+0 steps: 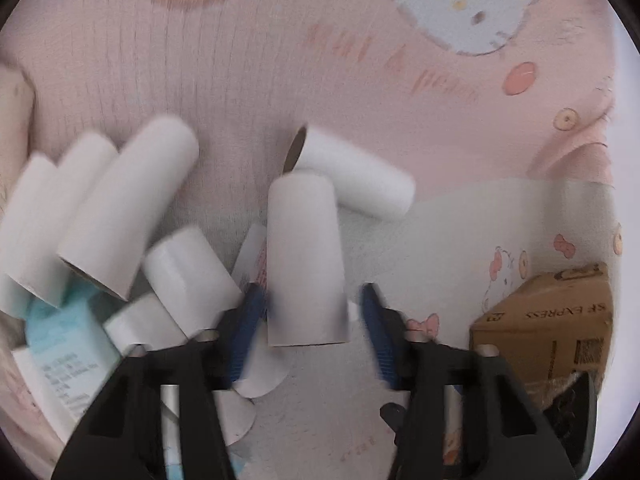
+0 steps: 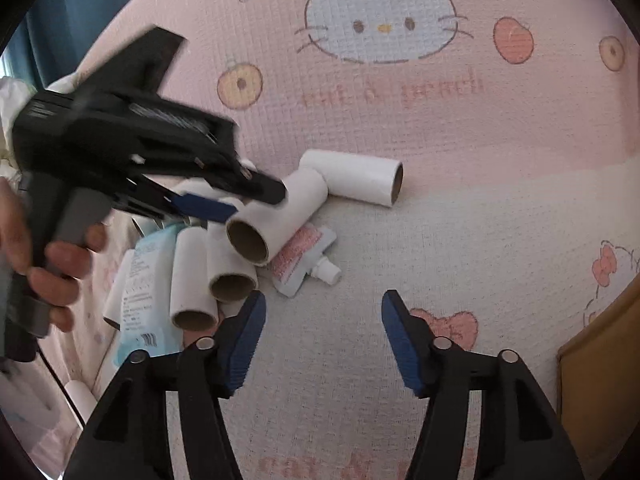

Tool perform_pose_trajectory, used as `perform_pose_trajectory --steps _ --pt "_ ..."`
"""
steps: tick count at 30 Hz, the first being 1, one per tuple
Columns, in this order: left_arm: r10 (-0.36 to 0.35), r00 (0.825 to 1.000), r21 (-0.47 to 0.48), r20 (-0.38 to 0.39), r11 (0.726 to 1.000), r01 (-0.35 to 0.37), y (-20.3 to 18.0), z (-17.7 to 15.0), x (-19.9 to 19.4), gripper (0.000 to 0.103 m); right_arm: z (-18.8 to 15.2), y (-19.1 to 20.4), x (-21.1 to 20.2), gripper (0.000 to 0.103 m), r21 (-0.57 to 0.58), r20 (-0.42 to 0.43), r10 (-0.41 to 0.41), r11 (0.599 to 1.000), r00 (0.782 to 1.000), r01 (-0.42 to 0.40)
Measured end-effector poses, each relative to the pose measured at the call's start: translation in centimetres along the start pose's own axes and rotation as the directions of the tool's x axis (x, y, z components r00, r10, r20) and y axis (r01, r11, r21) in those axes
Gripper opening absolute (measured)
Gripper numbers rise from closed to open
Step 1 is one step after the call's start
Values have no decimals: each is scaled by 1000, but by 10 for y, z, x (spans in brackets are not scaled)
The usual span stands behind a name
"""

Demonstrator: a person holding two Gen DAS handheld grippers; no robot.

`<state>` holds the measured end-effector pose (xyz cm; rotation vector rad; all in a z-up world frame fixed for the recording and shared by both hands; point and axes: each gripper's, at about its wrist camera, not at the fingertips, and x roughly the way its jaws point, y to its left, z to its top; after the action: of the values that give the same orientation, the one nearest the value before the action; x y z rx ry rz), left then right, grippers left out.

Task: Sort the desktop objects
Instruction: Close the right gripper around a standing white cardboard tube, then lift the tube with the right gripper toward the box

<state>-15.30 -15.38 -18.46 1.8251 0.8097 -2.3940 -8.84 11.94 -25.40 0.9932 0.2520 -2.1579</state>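
Note:
Several white cardboard tubes lie in a pile on a pink cartoon-print blanket (image 2: 440, 128). My left gripper (image 1: 314, 316) is open, its blue fingers either side of one white tube (image 1: 306, 264); the left finger touches it, the right stands apart. In the right wrist view this left gripper (image 2: 256, 200) reaches over that tube (image 2: 276, 220). Another tube (image 2: 356, 176) lies just beyond. A pink-and-white spouted pouch (image 2: 304, 260) lies beside the pile. My right gripper (image 2: 322, 324) is open and empty, low over the blanket.
A brown cardboard box (image 1: 548, 328) marked SF EXPRESS stands at the right, its edge showing in the right wrist view (image 2: 600, 360). A light-blue wipes pack (image 2: 144, 280) lies under the left tubes. A hand (image 2: 44, 264) holds the left gripper's handle.

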Motion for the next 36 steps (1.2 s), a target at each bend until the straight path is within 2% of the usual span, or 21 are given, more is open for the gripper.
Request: perform_pose_trajectory --steps 3,7,13,20,22,23,28,36 --pt "-51 999 -52 -7 997 51 4 -6 7 47 1 2 3 60 -9 -11 4 1000 1000 -4" --pt "-47 999 -25 1 999 47 -3 -13 3 46 0 3 7 60 -2 -31 17 1000 999 -17" --pt "-95 996 7 1 995 95 -21 -37 1 46 0 8 2 60 -9 -28 37 999 999 -38" --pt "-137 990 -13 -31 991 137 -26 -59 11 46 -8 0 9 59 35 -66 67 997 996 -65" --pt "-132 991 -10 -35 991 131 -27 -59 13 46 -10 -2 9 44 51 -85 111 993 990 -107" --pt "-128 991 -6 -39 992 128 -26 -62 14 46 -11 0 10 41 52 -98 126 991 987 -121" --pt "-139 990 -5 -17 990 139 -25 -71 10 46 -13 6 10 40 33 -138 104 994 985 -100" --pt "-187 982 15 2 982 187 -34 -96 5 46 -21 6 -14 40 12 -157 63 998 986 -62"
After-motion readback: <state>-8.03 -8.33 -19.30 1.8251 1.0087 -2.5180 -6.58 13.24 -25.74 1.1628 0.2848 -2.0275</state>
